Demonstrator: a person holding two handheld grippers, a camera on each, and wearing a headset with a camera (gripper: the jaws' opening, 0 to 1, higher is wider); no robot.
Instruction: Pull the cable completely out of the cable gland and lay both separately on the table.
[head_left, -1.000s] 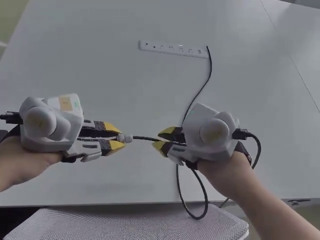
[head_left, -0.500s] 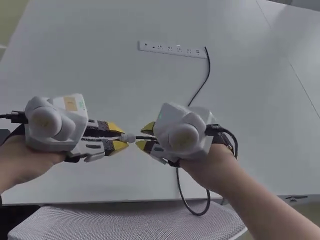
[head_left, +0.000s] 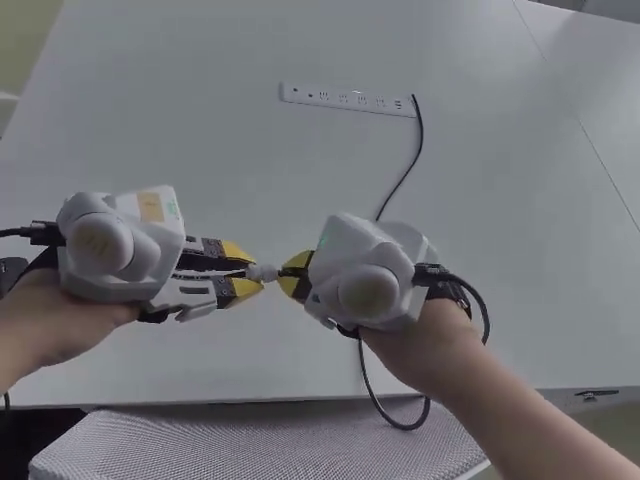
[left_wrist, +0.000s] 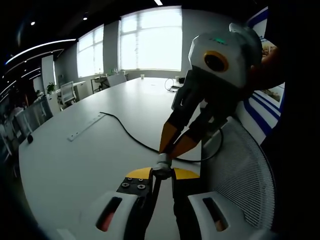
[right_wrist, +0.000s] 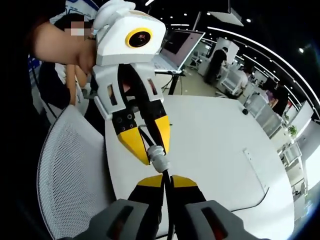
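Pull step, I reckon. My left claw is clamped on the gland, up in the air over the bench's near edge. My right claw, just at the gland's 3 o'clock, is pinched shut on the cable. The cable doesn't look out yet. Next: hold left firm and drag right toward 3 o'clock till it slips free.

Cable gland between left hand-held gripper and right hand-held gripper.
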